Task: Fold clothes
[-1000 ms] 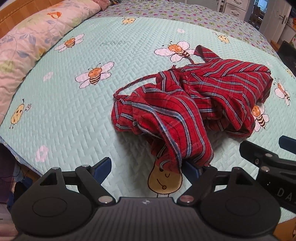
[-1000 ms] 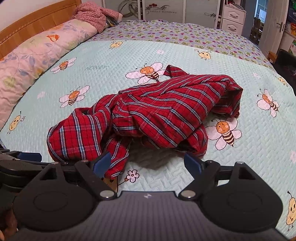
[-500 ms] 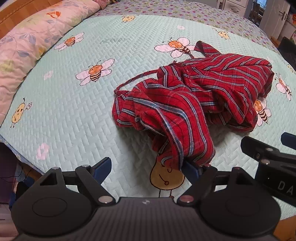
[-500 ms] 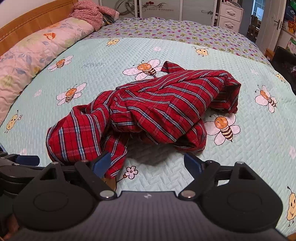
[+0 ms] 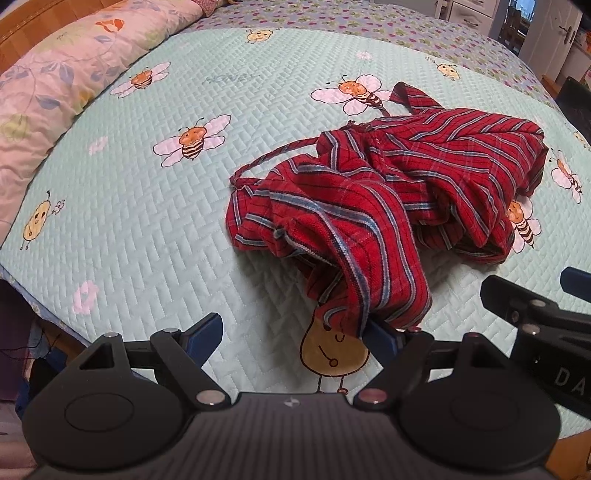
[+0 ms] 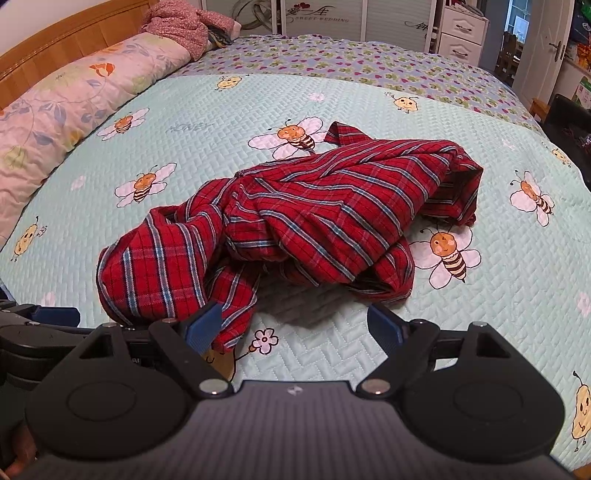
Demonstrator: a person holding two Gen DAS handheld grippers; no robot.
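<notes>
A red plaid garment lies crumpled in a heap on the mint bedspread with bee prints. A thin strap loops out from its left side. My left gripper stands open just short of the heap's near corner, and that corner's cloth drapes over its right fingertip. My right gripper is open too, with the garment's near left fold lying against its left fingertip. Each gripper shows at the edge of the other's view.
A floral pillow and wooden headboard run along the left. A pink bundle of cloth sits at the bed's far end. Drawers and a door stand beyond. The bed's near edge drops away at lower left.
Both views have shifted slightly, with the garment a little lower and nearer in frame. The garment itself lies as before and both grippers stay open.
</notes>
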